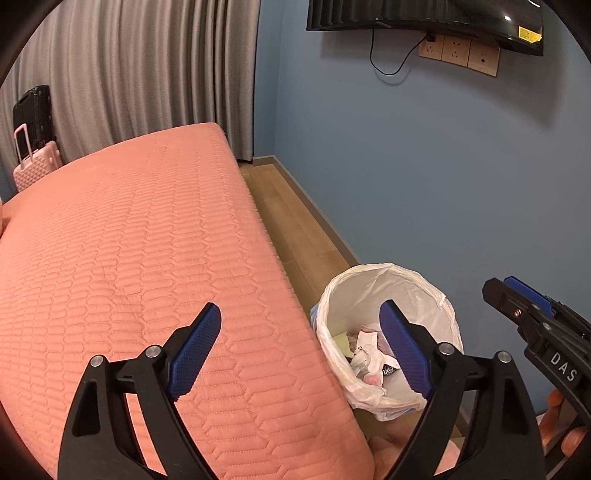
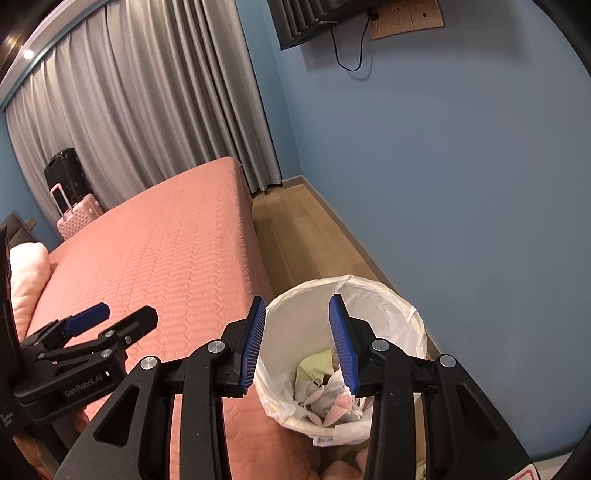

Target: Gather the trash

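Observation:
A small bin (image 1: pixel 424 295) lined with a white plastic bag stands on the floor beside the bed; crumpled paper and tissue trash (image 1: pixel 369 350) lies in its bottom. My left gripper (image 1: pixel 299 314) hangs over the bed's edge next to the bin, jaws wide apart, nothing between them. In the right wrist view the same bin (image 2: pixel 388 295) sits right under my right gripper (image 2: pixel 297 306), whose blue pads stand partly apart and empty above the trash (image 2: pixel 328 398). The left gripper (image 2: pixel 110 317) shows at lower left there, the right gripper's tip (image 1: pixel 517 291) at the left view's right edge.
A pink quilted bed (image 1: pixel 147 240) fills the left. A strip of wooden floor (image 1: pixel 295 221) runs between bed and blue wall (image 1: pixel 443 166). Grey curtains, a pink suitcase (image 1: pixel 33 166), a black suitcase behind it and a wall TV (image 1: pixel 424 18) lie beyond. A pink pillow (image 2: pixel 26 280) rests at far left.

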